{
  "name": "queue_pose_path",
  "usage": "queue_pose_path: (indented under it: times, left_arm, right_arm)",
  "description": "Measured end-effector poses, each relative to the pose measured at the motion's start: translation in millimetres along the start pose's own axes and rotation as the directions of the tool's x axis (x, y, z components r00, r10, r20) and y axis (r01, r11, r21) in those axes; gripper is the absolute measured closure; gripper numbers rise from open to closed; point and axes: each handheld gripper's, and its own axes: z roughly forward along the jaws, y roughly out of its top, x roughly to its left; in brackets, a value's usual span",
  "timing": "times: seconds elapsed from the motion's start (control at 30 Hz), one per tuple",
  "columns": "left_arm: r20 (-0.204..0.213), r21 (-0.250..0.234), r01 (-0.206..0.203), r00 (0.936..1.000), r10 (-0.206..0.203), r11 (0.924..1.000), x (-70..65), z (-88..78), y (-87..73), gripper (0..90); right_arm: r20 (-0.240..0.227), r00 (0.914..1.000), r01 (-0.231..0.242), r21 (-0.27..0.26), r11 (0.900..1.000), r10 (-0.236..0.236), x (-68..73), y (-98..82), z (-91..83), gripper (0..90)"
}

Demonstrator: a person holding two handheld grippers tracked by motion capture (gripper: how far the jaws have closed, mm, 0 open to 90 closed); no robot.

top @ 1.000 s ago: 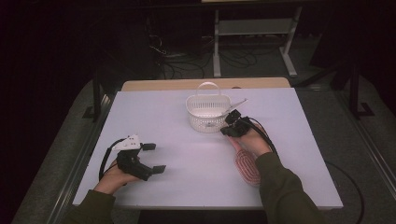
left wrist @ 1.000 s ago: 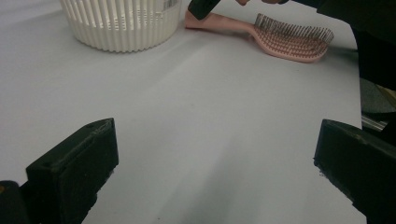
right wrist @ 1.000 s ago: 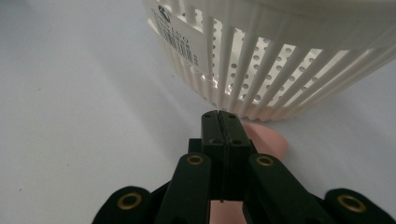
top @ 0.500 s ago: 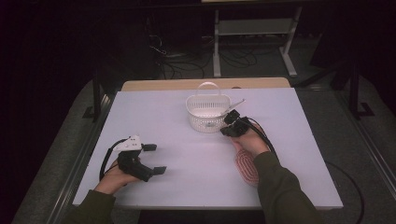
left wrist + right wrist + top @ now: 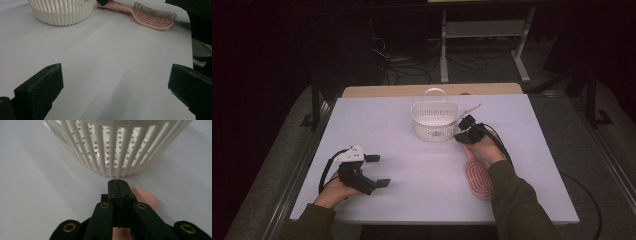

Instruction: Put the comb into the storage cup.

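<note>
A pink hairbrush [image 5: 477, 179] lies bristles up on the white table, its handle pointing at a white slatted basket [image 5: 435, 120]. My right gripper [image 5: 460, 136] is shut just short of the basket's wall [image 5: 117, 147], jaws pressed flat together. The brush handle's tip [image 5: 147, 198] shows beneath and beside them, not between them. My left gripper [image 5: 379, 171] rests at the front left, open wide with nothing between its fingers [image 5: 41, 87]. From there the hairbrush [image 5: 153, 17] and basket [image 5: 62, 11] show far off.
A thin pale stick [image 5: 471, 108] pokes out of the basket's right rim, and small items lie in its bottom. A wooden strip [image 5: 432, 90] edges the table's far side. Beyond it stand a dark floor, cables and a metal stand [image 5: 484, 30].
</note>
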Motion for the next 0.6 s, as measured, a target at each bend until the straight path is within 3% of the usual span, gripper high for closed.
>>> queue_pose_path:
  times: [0.6]
  left_arm:
    - [0.002,0.002,0.002,1.0000,-0.002,1.0000,0.2,0.5,-0.3,0.0]
  right_arm:
    - [0.059,0.9980,-0.023,0.004,1.000,0.023,-18.4,-9.2,-10.7,89.2]
